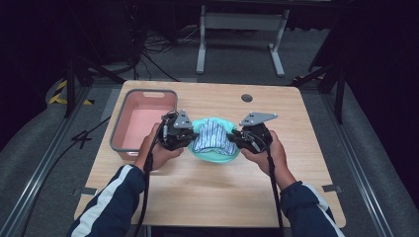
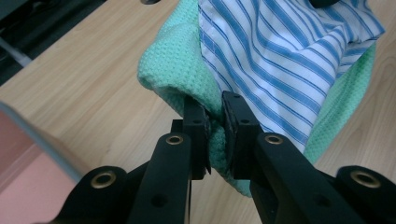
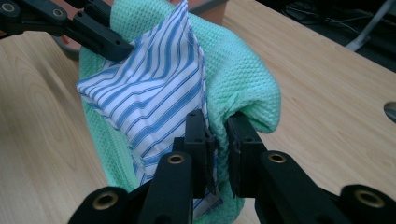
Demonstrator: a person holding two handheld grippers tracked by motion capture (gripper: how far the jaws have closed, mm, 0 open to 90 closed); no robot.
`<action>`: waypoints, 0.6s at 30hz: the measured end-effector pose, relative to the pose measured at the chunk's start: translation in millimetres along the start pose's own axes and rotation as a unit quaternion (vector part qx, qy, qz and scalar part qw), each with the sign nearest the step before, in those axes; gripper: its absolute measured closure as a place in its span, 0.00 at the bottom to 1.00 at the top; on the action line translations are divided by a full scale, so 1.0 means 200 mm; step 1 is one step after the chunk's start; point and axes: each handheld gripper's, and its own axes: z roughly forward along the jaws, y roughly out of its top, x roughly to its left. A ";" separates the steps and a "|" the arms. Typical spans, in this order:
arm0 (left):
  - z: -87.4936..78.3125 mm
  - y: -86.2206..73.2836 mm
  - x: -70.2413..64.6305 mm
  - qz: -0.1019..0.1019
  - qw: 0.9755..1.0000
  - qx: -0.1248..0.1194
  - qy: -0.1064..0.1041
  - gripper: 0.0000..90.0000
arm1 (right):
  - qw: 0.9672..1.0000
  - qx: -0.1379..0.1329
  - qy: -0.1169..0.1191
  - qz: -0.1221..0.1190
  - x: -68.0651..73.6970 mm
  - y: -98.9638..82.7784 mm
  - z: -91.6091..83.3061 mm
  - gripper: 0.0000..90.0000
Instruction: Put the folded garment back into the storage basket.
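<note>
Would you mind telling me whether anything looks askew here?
Slightly: the striped cloth lies crumpled and skewed on the green towel, which sags between the left gripper and right gripper.

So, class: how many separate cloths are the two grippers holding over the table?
2: a green waffle cloth pinched at both ends, and a blue striped cloth lying inside it. More could be hidden within the folds.

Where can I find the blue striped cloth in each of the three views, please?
High view: the blue striped cloth lies mid-table, between the two grippers.
Left gripper view: upper right, above the fingers.
Right gripper view: left of centre, above the fingers.
Shared landmark: the green waffle towel wrapped under it.
</note>
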 end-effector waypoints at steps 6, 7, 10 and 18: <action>-0.10 -0.03 0.07 -0.009 1.000 0.000 0.021 0.90 | 1.000 -0.008 0.008 -0.013 0.05 0.13 0.06 0.89; -0.10 -0.03 0.07 -0.009 1.000 0.000 0.021 0.90 | 1.000 -0.008 0.010 -0.016 0.06 0.15 0.07 0.89; -0.15 -0.06 0.12 -0.015 0.999 -0.001 0.032 0.90 | 1.000 -0.008 0.014 -0.022 0.08 0.20 0.10 0.89; -0.26 -0.13 0.22 -0.032 0.998 -0.002 0.053 0.90 | 0.999 -0.009 0.027 -0.033 0.15 0.31 0.20 0.89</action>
